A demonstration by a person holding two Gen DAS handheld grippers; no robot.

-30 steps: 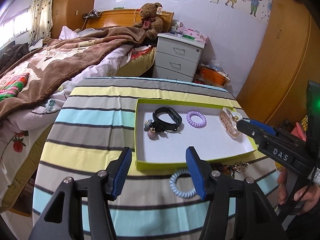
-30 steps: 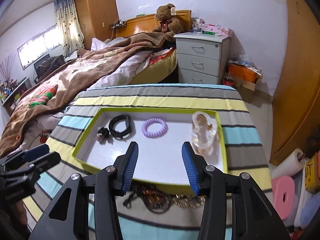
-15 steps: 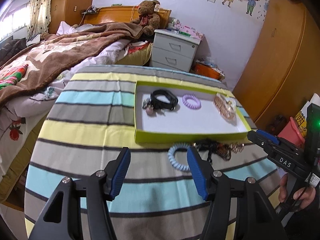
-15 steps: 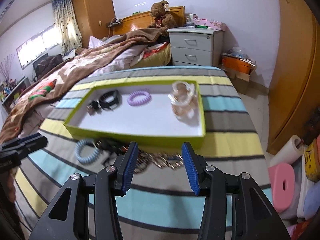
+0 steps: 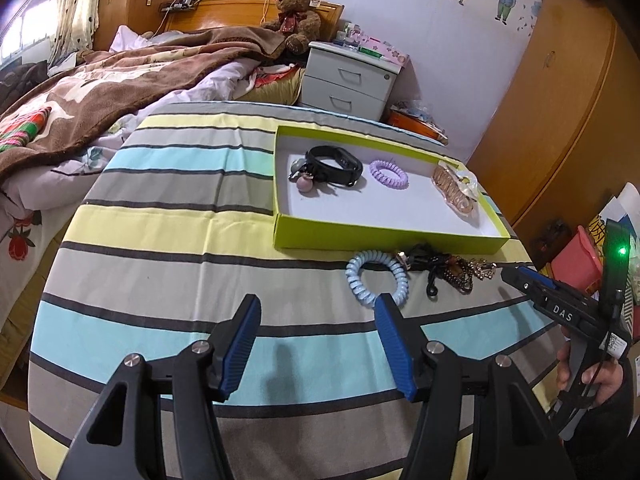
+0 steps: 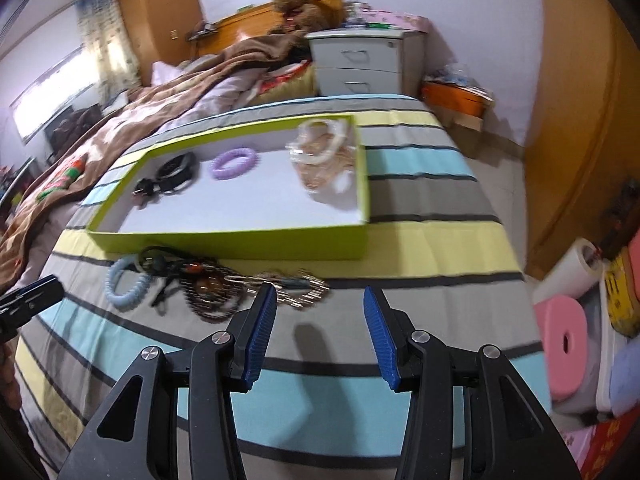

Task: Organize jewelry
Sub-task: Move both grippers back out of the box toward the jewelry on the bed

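Left gripper [image 5: 316, 340] sits nearest, blue pads spread wide w/ nothing between them, over the striped tablecloth [image 5: 168, 216]. Right gripper [image 6: 320, 328] likewise spread, empty, over the same cloth; right view is blurred. Just past the left gripper's right pad lies a pale blue coil hair tie [image 5: 377, 277], touching a tangled pile of dark cords and gold chains [image 5: 448, 272] to its right. In the right view that pile [image 6: 224, 284] runs from the blue coil [image 6: 128, 282] across to just ahead of the left pad. Behind the pile, close to it, a shallow lime-green tray [image 5: 384, 238] w/ white floor. Inside, left to right: a black watch band [image 5: 334, 164] w/ a small pinkish bead piece [image 5: 305, 185] touching it, a purple coil hair tie [image 5: 388, 173] in the middle, a gold chain in clear wrap [image 5: 456, 190] at the right end. Beyond: bed w/ brown blanket [image 5: 120, 80], teddy bear [image 5: 298, 16], white nightstand [image 5: 348, 80].
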